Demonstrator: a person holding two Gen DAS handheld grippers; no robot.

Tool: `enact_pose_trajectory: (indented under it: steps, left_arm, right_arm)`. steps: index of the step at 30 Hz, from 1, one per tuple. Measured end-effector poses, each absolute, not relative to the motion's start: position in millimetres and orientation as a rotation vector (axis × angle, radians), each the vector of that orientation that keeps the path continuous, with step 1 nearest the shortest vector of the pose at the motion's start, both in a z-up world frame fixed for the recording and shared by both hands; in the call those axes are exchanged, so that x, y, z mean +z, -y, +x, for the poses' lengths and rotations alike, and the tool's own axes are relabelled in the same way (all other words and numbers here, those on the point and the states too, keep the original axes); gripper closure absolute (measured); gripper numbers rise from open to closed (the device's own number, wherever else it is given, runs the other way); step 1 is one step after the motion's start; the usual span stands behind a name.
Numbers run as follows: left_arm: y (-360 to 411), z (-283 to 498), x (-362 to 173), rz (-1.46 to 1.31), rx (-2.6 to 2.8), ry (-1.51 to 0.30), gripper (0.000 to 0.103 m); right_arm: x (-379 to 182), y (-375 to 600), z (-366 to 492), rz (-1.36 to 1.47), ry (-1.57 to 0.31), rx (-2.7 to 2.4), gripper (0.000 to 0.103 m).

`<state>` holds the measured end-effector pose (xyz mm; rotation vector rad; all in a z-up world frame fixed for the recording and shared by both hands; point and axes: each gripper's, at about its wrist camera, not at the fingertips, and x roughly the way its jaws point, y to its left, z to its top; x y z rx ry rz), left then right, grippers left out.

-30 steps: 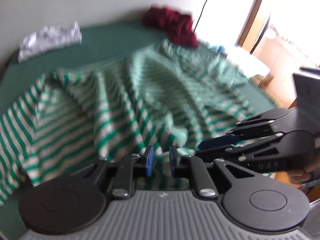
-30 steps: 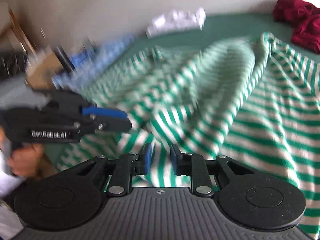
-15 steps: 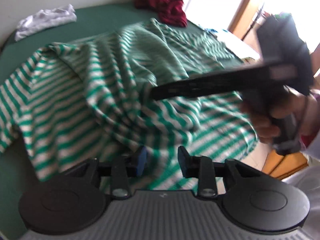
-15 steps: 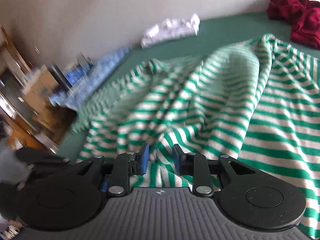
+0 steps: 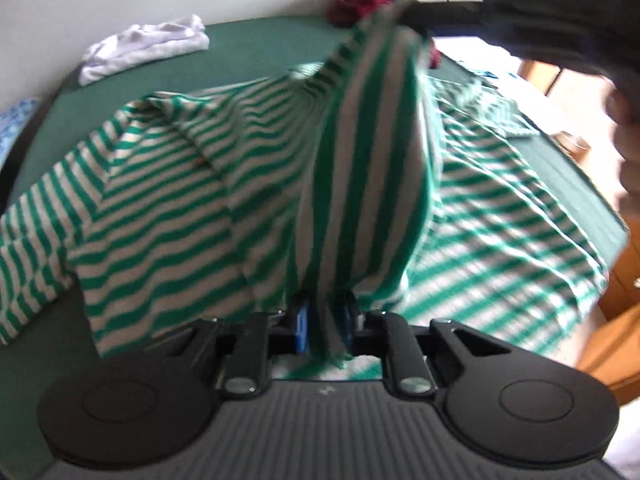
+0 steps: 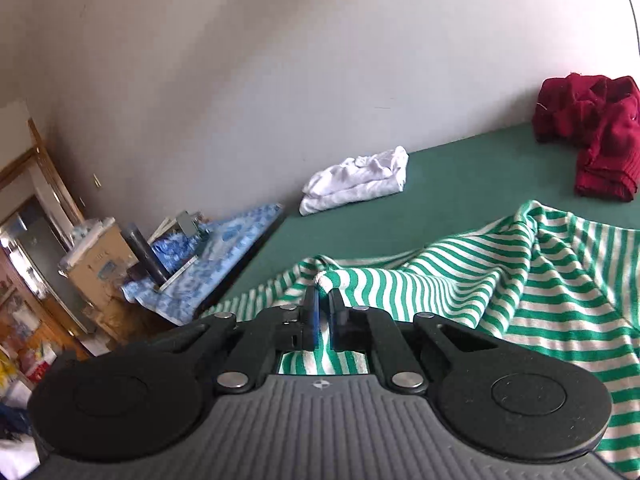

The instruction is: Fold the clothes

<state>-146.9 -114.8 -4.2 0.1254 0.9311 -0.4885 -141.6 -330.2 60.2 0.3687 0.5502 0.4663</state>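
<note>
Light: bright daylight, apparently from the far right of the left wrist view.
Glare: far right corner washes out white.
Blur: right gripper (image 5: 560, 12) and striped shirt (image 5: 500, 220) smear there; right wrist view sharp.
Distortion: fisheye bends the wall (image 6: 280, 80) at the edges.

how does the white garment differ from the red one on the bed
The white garment is pale and lies low and fairly flat near the wall; the red garment is dark and sits in a taller, bunched heap. The white one looks like thin, smooth cloth, the red one like thicker ribbed knit. Both rest untouched on the green bed, beyond the striped shirt.
</note>
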Motion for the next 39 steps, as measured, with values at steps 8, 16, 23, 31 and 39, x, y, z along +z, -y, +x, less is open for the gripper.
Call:
enact_pose_trajectory:
  steps: [8, 16, 23, 31, 39]
  left_arm:
    - [113, -169, -2, 0.188, -0.682, -0.959, 0.088]
    - [106, -159, 40, 0.085, -0.769, -0.840, 0.064]
    - [128, -138, 15, 0.037, -0.777, -0.916, 0.074]
    - [140, -156, 9, 0.112, -0.704, -0.892, 0.054]
    - [153, -169, -1, 0.193, -0.603, -0.895, 0.048]
  right_arm:
    - [38, 328, -160, 0.172, -0.685, 0.402, 0.098]
    - [27, 339, -162, 0.106, -0.702, 0.257, 0.098]
    - [35, 339, -161, 0.213, -0.635, 0.323, 0.098]
    - [51, 321, -145, 0.352, -0.562, 0.457, 0.098]
    - [63, 311, -135, 0.384, -0.519, 0.503, 0.098]
